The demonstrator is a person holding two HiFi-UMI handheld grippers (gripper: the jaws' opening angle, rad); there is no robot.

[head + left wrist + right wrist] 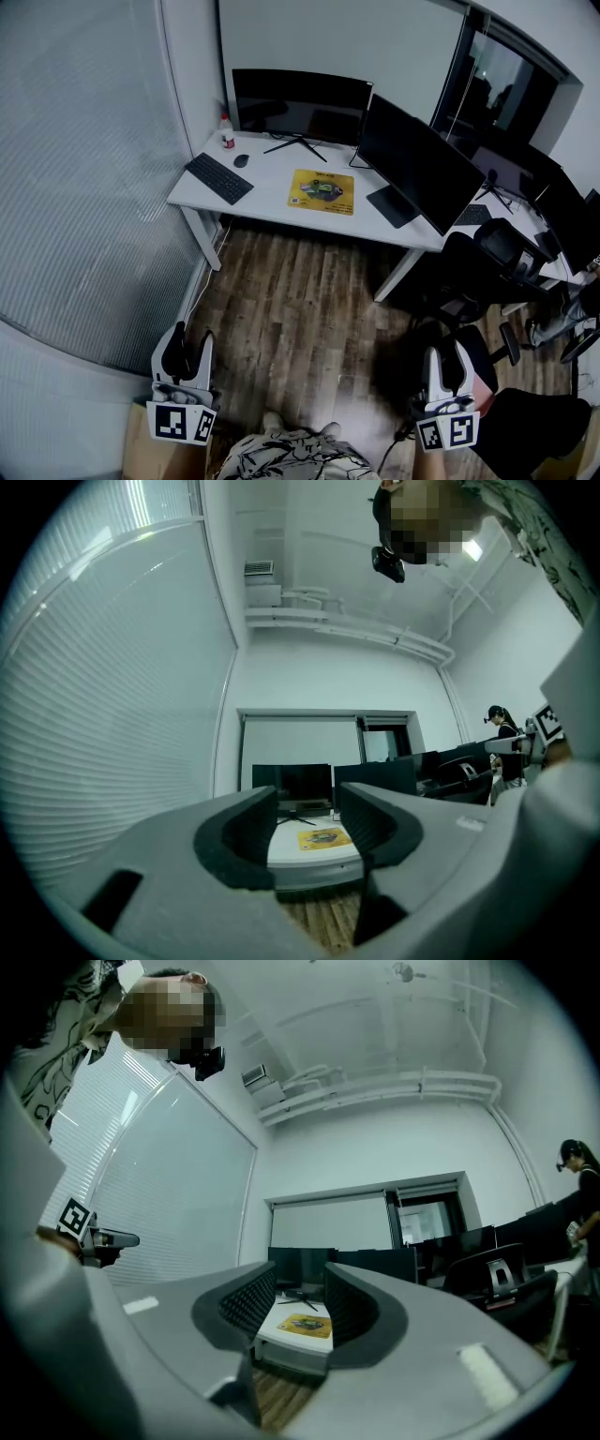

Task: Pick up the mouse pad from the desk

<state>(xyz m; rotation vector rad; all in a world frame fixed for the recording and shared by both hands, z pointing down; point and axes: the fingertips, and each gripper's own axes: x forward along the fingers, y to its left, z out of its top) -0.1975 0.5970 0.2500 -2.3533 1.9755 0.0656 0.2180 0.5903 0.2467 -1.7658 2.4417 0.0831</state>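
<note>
2 units empty: left gripper (187, 349) and right gripper (448, 361), jaws apart, nothing between, held low by the person and aimed at desk (267, 201), likely readying approach. Yellow mouse pad (322, 191) lies flat mid-desk, well apart from both, next to keyboard (218, 177).

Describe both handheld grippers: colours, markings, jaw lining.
Both alike: left gripper and right gripper have pale grey bodies, jaws lined with dark ribbed pads, and a white cube bearing black square markers. The person wears a black-and-white patterned top.
</note>
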